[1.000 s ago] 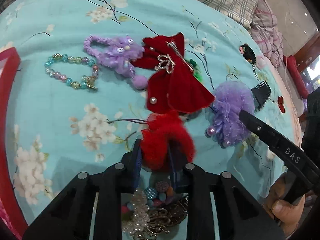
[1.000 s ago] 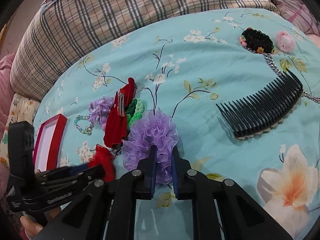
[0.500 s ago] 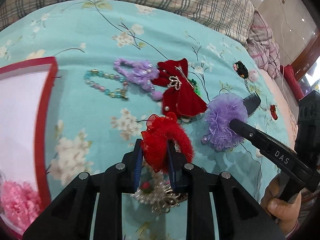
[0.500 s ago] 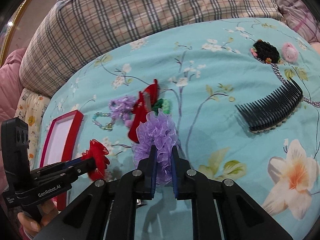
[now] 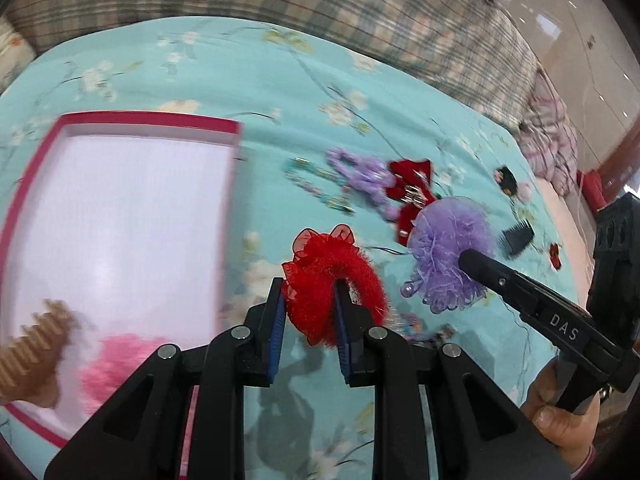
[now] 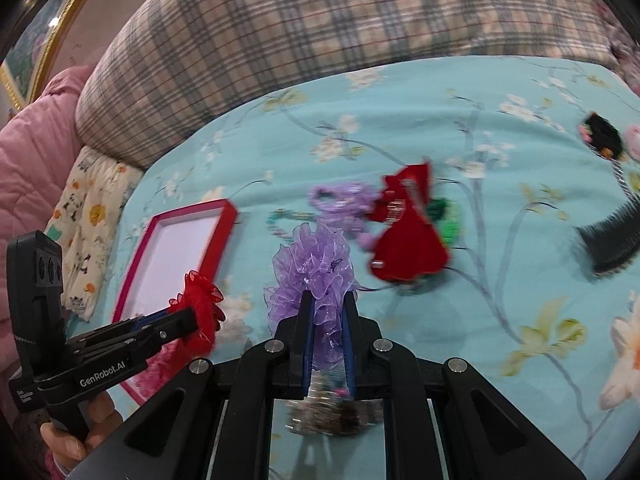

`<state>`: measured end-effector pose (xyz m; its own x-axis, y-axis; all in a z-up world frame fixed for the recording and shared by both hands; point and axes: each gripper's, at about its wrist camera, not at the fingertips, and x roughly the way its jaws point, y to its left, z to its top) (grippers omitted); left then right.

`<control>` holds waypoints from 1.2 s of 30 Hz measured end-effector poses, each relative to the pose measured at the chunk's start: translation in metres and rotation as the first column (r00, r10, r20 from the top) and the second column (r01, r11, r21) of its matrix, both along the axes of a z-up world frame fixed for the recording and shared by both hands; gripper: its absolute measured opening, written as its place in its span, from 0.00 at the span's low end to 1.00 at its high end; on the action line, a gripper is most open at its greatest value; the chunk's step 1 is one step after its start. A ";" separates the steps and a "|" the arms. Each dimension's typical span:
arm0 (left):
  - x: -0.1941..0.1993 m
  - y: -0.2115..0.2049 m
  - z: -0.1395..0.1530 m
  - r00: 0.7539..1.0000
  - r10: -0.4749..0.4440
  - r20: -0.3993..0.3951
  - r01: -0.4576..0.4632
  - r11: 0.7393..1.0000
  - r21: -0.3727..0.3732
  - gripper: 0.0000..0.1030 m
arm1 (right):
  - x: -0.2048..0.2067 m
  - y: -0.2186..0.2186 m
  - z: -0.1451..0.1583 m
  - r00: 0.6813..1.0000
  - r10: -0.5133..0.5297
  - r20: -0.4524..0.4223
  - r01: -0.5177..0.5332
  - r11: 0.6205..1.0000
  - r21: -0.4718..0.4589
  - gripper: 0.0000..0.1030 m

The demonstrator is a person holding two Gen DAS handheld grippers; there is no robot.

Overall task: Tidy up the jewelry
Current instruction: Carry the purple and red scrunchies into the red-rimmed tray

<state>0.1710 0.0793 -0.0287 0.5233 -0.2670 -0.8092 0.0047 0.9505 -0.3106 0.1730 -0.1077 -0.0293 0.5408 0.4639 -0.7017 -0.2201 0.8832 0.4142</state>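
Observation:
My left gripper (image 5: 309, 298) is shut on a red fluffy scrunchie (image 5: 332, 276) and holds it above the bedspread, just right of the red-rimmed white box (image 5: 120, 216). My right gripper (image 6: 325, 312) is shut on a purple ruffled scrunchie (image 6: 316, 268) and holds it lifted. That purple scrunchie (image 5: 452, 256) and the right gripper also show in the left wrist view, and the red scrunchie (image 6: 200, 300) in the right wrist view. The box (image 6: 180, 248) lies to the left.
A red bow clip (image 6: 408, 236), a purple hair tie (image 6: 340, 200), a bead bracelet (image 5: 316, 188), a green tie (image 6: 444, 216) and a black comb (image 6: 608, 240) lie on the turquoise floral bedspread. A pink item (image 5: 116, 360) and a tan comb (image 5: 32, 352) lie in the box. Plaid pillow behind.
Both grippers have lifted their scrunchies and swung left toward the box, which now fills the left wrist view's left side. Both stay shut.

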 end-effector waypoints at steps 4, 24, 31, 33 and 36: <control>-0.004 0.032 -0.001 0.998 0.065 -0.002 -0.065 0.998 0.003 0.19 | 0.002 0.031 0.006 0.999 0.047 0.008 -0.047 0.999 0.007 0.11; -0.008 0.139 -0.015 0.949 0.311 -0.044 -0.309 0.950 0.051 0.19 | 0.016 0.155 0.005 0.968 0.252 -0.005 -0.252 0.967 0.042 0.11; 0.000 0.152 -0.031 0.927 0.365 -0.085 -0.360 0.930 0.071 0.19 | 0.025 0.179 -0.007 0.954 0.297 -0.037 -0.296 0.955 0.033 0.11; 0.003 0.153 -0.035 0.923 0.372 -0.098 -0.366 0.927 0.079 0.19 | 0.028 0.183 -0.011 0.951 0.305 -0.053 -0.304 0.952 0.023 0.11; 0.005 0.155 -0.040 0.921 0.374 -0.111 -0.367 0.927 0.078 0.19 | 0.030 0.187 -0.017 0.946 0.316 -0.072 -0.316 0.949 0.020 0.12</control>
<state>0.1758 0.2339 -0.0689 0.4725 -0.0263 -0.8809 -0.3861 0.8923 -0.2338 0.2032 0.0793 -0.0463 0.3128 0.6087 -0.7292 -0.4561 0.7696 0.4468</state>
